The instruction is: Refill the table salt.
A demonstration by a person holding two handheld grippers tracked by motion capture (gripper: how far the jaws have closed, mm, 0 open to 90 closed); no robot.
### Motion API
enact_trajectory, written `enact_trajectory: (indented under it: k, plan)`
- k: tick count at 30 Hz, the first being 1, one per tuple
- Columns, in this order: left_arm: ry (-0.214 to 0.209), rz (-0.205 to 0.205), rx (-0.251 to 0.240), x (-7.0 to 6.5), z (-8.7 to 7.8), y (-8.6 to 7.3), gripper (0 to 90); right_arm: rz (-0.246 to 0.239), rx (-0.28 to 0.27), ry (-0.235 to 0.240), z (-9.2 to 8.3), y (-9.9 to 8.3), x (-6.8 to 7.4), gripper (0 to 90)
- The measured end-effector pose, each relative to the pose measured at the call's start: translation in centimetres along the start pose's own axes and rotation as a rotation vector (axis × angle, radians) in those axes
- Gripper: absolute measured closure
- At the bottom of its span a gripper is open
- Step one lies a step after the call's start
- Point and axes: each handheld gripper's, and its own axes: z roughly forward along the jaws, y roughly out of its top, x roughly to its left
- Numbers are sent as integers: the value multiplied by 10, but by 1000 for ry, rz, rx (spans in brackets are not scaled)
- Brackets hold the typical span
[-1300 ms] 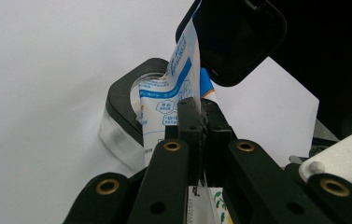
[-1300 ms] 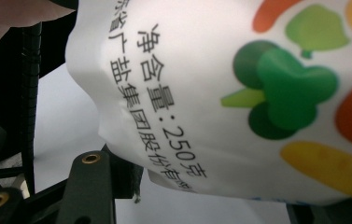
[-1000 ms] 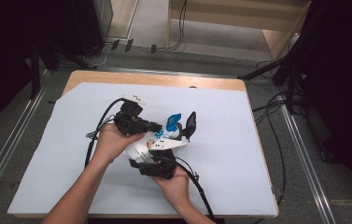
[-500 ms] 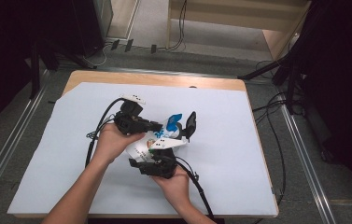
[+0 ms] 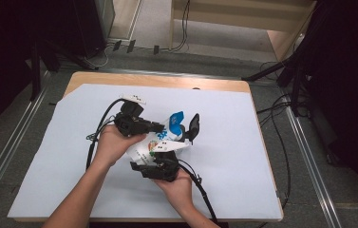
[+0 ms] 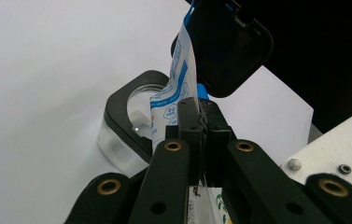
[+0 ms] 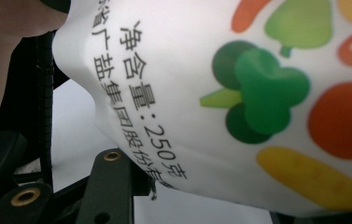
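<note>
Your left gripper (image 5: 160, 127) has its fingers (image 6: 190, 126) pressed together on the upper edge of the pouch (image 5: 160, 142), pinching the thin blue-and-white film between them. The pouch sits near the middle of the table (image 5: 243, 190), held off the white sheet between your two hands. Its blue top points toward the far side; its white body with printed vegetables points back toward you.

Your right gripper (image 5: 160, 164) is at the lower end of the pouch. In the right gripper view the printed pouch (image 7: 239, 93) bulges across the frame just above the black fingers (image 7: 110, 186). The jaws have just been closing with the pouch between them, but you cannot tell from that view whether the pads press on it.

Around the work: a clear container with a black rim (image 6: 129, 123) stands on the white sheet directly beyond the left fingers, just behind the pouch. Its black hinged lid (image 5: 193, 126) stands raised, close against the blue top of the pouch. The left gripper's cable (image 5: 101, 124) loops over the sheet on your left, and the right gripper's cable (image 5: 200, 187) trails back toward the near edge of the table.
</note>
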Motion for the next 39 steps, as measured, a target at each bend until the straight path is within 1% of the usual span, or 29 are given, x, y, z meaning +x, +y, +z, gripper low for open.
enact_trajectory:
  k: [2,5,10,12,13,14,16,19,21,24,27,31,35,39]
  plan:
    - [4,0,3,1,0,0,900,8,2,2,1,0,0,583]
    - [-1,-15,-4,1,-1,0,900,16,3,10,0,0,-1,589]
    - [-10,-5,-12,2,-2,-1,893,17,2,15,-1,0,-1,594]
    - [-12,-15,-15,2,-3,-1,882,19,0,20,-1,0,-1,595]
    - [-25,-17,-20,3,-4,-2,876,20,0,25,-1,0,-1,595]
    - [-24,-20,-20,3,-4,-2,866,25,0,30,0,0,-1,596]
    - [-26,-19,-24,4,-5,-2,863,32,0,40,0,0,-2,596]
    - [-29,-18,-15,4,-7,-3,863,33,-1,49,1,1,-2,596]
    - [-27,-25,-14,4,-7,-4,862,32,1,52,1,0,-1,597]
    - [-23,-23,-11,5,-7,-5,866,28,5,56,2,1,0,597]
    - [-3,-19,-7,5,-6,-5,895,26,7,56,3,1,0,596]
    - [7,-18,-9,3,-7,-5,900,12,11,50,3,1,0,594]
    - [15,-21,-15,1,-7,-4,900,2,13,51,4,2,1,570]
    - [21,-17,16,0,-6,-1,900,6,17,44,3,2,2,588]
